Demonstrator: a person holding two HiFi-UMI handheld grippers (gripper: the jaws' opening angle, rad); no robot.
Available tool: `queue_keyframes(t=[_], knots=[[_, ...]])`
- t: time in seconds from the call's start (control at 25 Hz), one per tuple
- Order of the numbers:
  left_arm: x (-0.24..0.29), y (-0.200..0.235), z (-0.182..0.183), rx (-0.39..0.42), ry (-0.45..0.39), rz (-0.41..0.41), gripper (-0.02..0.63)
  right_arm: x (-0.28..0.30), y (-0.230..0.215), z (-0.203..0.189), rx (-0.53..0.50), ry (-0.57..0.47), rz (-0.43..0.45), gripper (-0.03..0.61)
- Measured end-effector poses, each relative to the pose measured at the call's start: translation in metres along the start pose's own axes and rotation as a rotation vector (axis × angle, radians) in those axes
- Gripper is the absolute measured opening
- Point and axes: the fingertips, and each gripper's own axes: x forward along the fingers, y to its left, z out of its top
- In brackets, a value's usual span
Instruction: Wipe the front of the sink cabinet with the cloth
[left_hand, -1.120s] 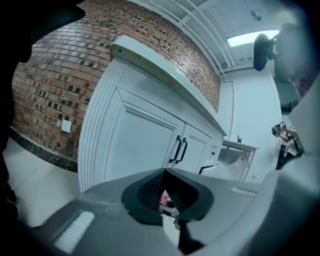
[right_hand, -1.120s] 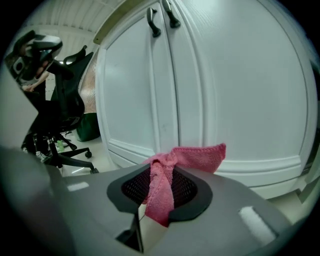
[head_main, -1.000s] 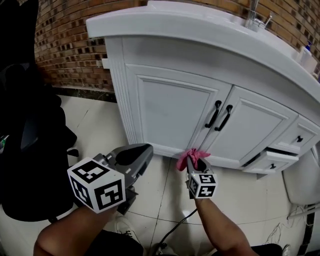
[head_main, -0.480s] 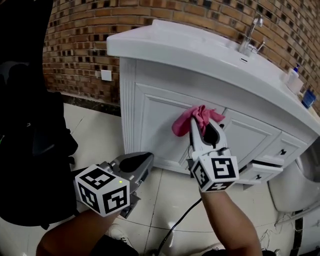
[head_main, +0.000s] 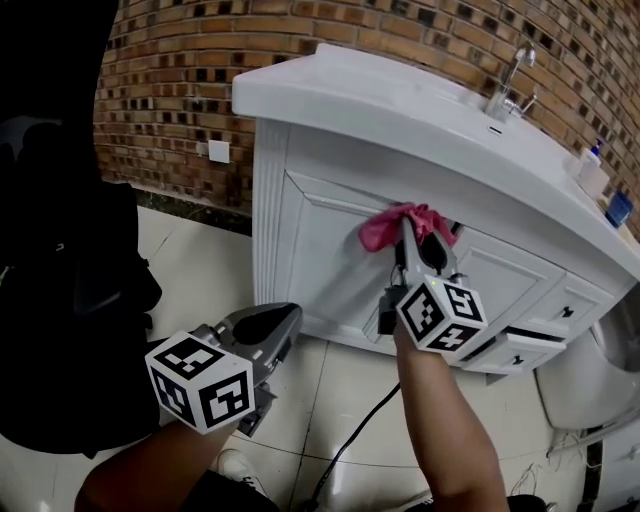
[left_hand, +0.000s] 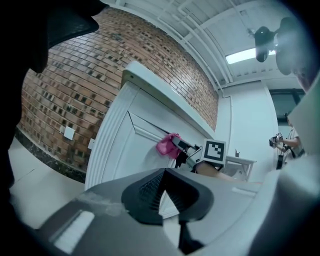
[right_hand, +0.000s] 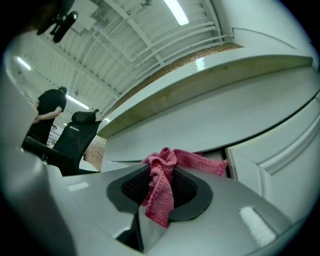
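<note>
1. Lying against the top of the left cabinet door, the pink cloth is clamped between the closed jaws of the right gripper
2. The cloth is judged soft, light and limp; a bunched fold is best gripped
3. The left gripper is held low, jaws together, empty

Two claws, one pink cloth, one sink cabinet, one faucet, one wall socket.

No legible text, brand, number; only coded square markers on left hand-held gripper, right hand-held gripper.
</note>
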Motion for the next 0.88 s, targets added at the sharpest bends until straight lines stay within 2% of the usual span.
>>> queue_keyframes(t=[0.16, 0.28, 0.52, 0.88], knots=[[-0.003, 0.013, -0.005, -0.002, 0.014, 0.034, 0.006, -0.002, 0.004, -0.003, -0.071, -0.025, -0.013, 0.1], [-0.003, 0.018, -0.003, -0.013, 0.005, 0.045, 0.006, -0.006, 0.009, -0.016, -0.108, -0.006, -0.01, 0.1], [0.007, 0.006, -0.012, 0.0, 0.041, 0.018, 0.006, -0.015, 0.005, -0.058, -0.137, 0.041, -0.007, 0.1], [0.022, 0.003, -0.012, -0.015, 0.044, 0.003, 0.006, -0.037, 0.0, -0.137, -0.126, 0.151, -0.013, 0.101]])
